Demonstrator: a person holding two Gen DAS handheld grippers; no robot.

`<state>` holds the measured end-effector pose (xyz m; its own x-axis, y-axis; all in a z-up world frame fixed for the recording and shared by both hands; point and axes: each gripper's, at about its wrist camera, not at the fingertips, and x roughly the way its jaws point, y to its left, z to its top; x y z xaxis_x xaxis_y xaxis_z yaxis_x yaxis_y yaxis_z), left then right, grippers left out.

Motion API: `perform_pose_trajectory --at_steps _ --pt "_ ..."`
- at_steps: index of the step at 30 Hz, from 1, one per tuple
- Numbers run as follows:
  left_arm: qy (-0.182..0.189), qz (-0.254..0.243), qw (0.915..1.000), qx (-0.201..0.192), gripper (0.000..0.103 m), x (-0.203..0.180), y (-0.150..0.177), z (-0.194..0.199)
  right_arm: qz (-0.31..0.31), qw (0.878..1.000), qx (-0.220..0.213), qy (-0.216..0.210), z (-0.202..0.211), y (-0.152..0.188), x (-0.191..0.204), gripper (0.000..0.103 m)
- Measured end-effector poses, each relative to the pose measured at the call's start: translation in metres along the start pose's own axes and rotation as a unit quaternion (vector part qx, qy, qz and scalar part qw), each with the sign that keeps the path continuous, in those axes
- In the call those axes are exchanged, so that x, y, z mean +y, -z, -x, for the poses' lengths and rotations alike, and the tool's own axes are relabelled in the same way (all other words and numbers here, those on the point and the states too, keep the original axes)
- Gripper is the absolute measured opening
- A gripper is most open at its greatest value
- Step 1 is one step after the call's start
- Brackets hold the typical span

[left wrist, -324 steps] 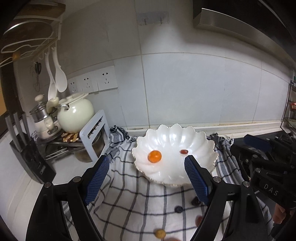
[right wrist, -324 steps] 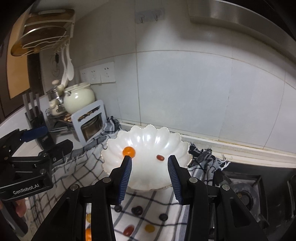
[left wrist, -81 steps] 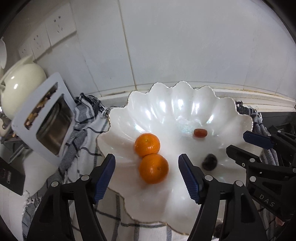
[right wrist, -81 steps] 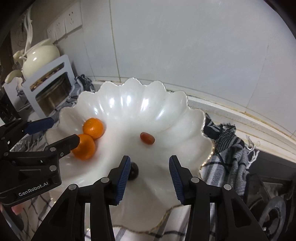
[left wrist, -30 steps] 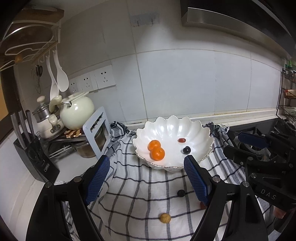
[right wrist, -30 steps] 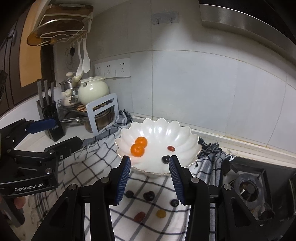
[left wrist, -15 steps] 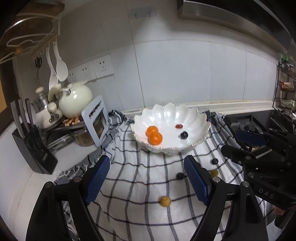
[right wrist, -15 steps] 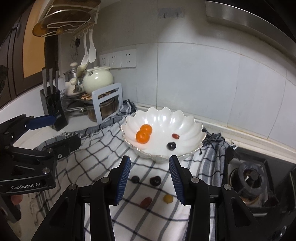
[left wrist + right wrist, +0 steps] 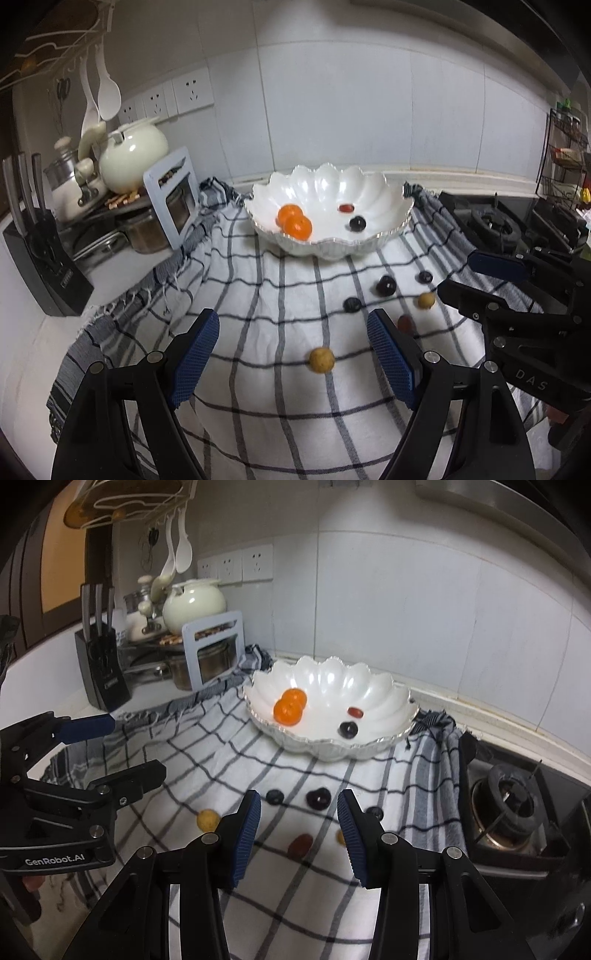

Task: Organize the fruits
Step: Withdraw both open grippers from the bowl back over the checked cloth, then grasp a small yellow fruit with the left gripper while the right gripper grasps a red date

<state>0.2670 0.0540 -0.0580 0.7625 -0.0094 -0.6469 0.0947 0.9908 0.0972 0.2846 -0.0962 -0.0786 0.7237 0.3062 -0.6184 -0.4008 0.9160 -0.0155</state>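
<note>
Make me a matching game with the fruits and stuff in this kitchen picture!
Things:
1. two oranges
2. yellow ball fruit
3. knife block
4. white spoons

Places:
A. hanging on the wall
B. inside the white bowl
C. on the checked cloth, near the left gripper fingers
D. standing on the counter, far left

Pairs: 1-B, 2-C, 3-D, 4-A

Pearly white scalloped bowl [image 9: 391, 218]; 2 orange tangerines [image 9: 295, 223], 1 red, 1 black fruit inside. Cloth [image 9: 258, 314] white w/ black-grey check. Blue pads [image 9: 388, 356] on black hand-held grippers.
</note>
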Motion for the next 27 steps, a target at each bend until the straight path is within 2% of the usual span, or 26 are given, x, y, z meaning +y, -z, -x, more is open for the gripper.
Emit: perform_pose_trajectory --at_steps 17,27 --pt "0.021 -0.003 0.9986 0.049 0.082 -0.008 0.035 -0.040 -0.013 0.998 0.061 -0.006 -0.037 0.031 0.004 0.045" --pt "0.036 0.004 0.9965 0.075 0.075 -0.013 0.043 -0.064 -0.027 0.997 0.072 -0.007 -0.056 0.035 -0.002 0.044"
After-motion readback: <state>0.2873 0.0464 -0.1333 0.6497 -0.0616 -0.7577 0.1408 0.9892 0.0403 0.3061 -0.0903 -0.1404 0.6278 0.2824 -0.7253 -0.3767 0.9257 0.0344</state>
